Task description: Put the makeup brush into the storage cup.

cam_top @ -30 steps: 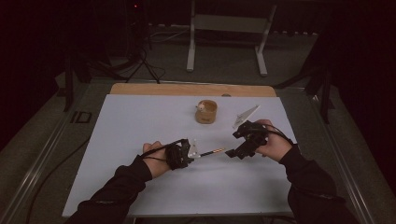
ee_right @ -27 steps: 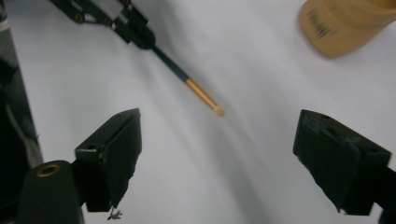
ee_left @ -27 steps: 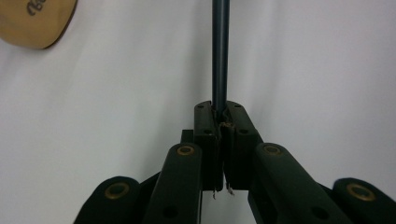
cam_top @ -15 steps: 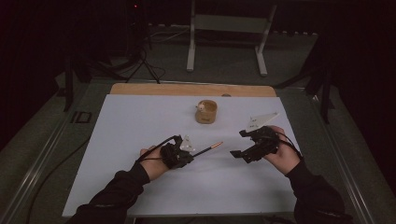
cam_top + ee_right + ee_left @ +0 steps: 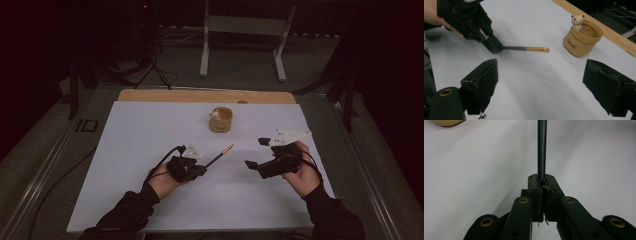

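wooden-tipped stick (image 5: 220, 154) clamped in left gripper (image 5: 196, 169) jaws.

Left gripper (image 5: 204, 167): jaws clamped together, pointing up-right across the table, hand low. Right gripper (image 5: 256, 153): jaws spread wide, just been opening, nothing between them, pointing left, well apart from the left gripper.

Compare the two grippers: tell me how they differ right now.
The left gripper is shut on a thin pen; the right gripper stands open with nothing between its jaws, which have just been opening. The left gripper points toward the tan bear cup, pen tip leading; the right gripper aims across at the pen. Both are black, hand-held and hover above the white table.
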`<state>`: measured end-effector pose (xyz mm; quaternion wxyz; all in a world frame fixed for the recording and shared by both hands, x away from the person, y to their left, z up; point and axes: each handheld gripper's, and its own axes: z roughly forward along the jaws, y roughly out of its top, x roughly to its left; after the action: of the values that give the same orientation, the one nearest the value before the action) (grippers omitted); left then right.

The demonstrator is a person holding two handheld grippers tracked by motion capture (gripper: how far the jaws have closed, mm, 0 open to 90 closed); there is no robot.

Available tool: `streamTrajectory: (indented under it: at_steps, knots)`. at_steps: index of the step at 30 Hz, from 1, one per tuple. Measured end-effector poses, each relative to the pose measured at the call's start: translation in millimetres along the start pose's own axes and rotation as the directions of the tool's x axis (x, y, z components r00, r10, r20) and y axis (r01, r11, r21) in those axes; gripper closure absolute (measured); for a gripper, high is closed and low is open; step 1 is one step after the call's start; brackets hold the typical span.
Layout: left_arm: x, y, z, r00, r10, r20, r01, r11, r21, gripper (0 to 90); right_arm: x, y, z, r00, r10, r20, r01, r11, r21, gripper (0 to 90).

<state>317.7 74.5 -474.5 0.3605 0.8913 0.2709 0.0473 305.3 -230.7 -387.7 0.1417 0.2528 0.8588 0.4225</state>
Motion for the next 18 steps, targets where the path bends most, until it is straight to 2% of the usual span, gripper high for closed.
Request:
streamTrajectory:
  at_steps: [4,6,10,12,14,15,18]
  knots:
    - [0.1,-4.1,-1.7,0.9985,-0.051,-0.019,0.050,0.9977,-0.046,86.5,5.2,-2.2,2.3,0.9998,0.013,0.013,-0.013,1.000,-0.012,11.1]
    - [1.1,-5.9,-3.5,0.9964,-0.082,-0.019,0.080,0.9938,-0.077,86.5,7.8,-3.3,4.3,0.9997,0.019,0.015,-0.019,1.000,-0.018,11.1]
    - [0.5,-8.8,-3.8,0.9949,-0.100,-0.014,0.098,0.9893,-0.108,86.5,10.8,-4.5,7.5,0.9994,0.031,0.017,-0.031,0.999,-0.035,11.0]
    - [-0.5,-10.3,-3.6,0.9940,-0.109,0.001,0.109,0.9868,-0.120,86.5,11.9,-4.9,9.7,0.9997,0.018,0.016,-0.017,0.999,-0.044,11.0]
    - [-2.8,-12.4,-4.2,0.9930,-0.118,0.001,0.117,0.9808,-0.156,86.5,14.5,-5.1,10.4,0.9992,0.007,0.039,-0.004,0.998,-0.063,11.0]
    - [-2.7,-13.5,-4.6,0.9912,-0.132,0.017,0.133,0.9760,-0.173,86.5,14.7,-5.0,10.9,0.9993,0.020,0.030,-0.018,0.998,-0.065,11.0]
    - [-2.4,-15.8,-3.9,0.9897,-0.142,0.018,0.143,0.9700,-0.197,86.5,14.4,-5.3,13.4,0.9978,0.060,0.029,-0.057,0.995,-0.081,10.9]
